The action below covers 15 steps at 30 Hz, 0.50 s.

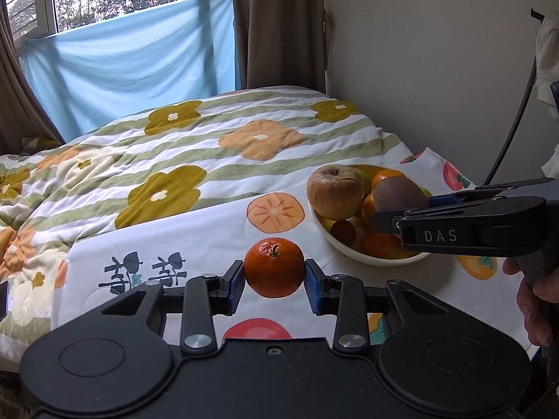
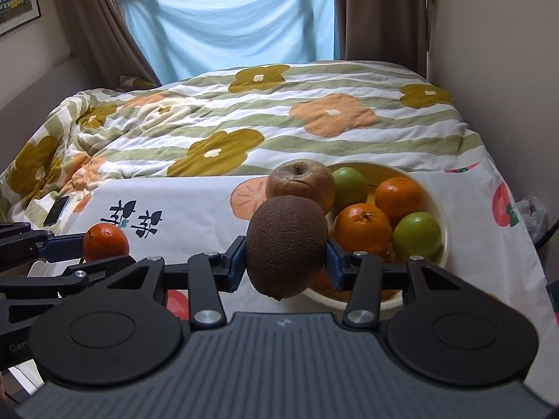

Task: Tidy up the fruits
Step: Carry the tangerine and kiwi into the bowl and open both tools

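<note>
My left gripper (image 1: 274, 276) is shut on an orange mandarin (image 1: 274, 267) and holds it above the printed cloth, left of the bowl; the mandarin also shows in the right wrist view (image 2: 105, 242). My right gripper (image 2: 285, 263) is shut on a brown kiwi (image 2: 286, 246) held at the bowl's near left rim; the kiwi also shows in the left wrist view (image 1: 400, 193). The white bowl (image 2: 441, 209) holds a wrinkled brown apple (image 2: 300, 183), two mandarins (image 2: 363, 225) and two green fruits (image 2: 417, 232).
The bowl stands on a white cloth printed with fruit (image 2: 195, 209) over a table. Behind lies a bed with a flowered quilt (image 2: 279, 122). A phone (image 2: 56, 210) lies on the quilt at the left. A wall runs along the right side.
</note>
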Motion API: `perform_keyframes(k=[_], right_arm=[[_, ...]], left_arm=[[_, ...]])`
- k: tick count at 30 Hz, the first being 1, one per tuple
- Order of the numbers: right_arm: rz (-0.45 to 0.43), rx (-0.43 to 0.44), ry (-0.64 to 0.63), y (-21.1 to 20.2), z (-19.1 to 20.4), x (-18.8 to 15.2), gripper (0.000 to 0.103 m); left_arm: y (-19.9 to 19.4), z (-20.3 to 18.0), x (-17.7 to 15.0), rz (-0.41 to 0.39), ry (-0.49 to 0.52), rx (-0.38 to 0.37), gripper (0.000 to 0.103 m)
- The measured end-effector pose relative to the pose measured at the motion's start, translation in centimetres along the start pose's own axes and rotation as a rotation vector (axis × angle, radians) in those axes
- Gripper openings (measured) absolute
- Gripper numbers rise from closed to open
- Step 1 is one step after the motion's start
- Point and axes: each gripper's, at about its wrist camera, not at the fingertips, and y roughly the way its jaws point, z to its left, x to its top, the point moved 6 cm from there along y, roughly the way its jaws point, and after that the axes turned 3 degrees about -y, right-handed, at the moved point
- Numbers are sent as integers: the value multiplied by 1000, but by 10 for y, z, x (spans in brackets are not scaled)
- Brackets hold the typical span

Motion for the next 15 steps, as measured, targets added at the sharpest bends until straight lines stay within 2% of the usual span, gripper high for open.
perform_keyframes(k=[8, 15], right_arm=[[-14, -21, -1, -12, -64, 11, 61], [-4, -16, -30, -3, -104, 14, 61]], left_arm=[[17, -54, 20, -7, -1, -22, 40], [45, -93, 27, 12, -2, -17, 40]])
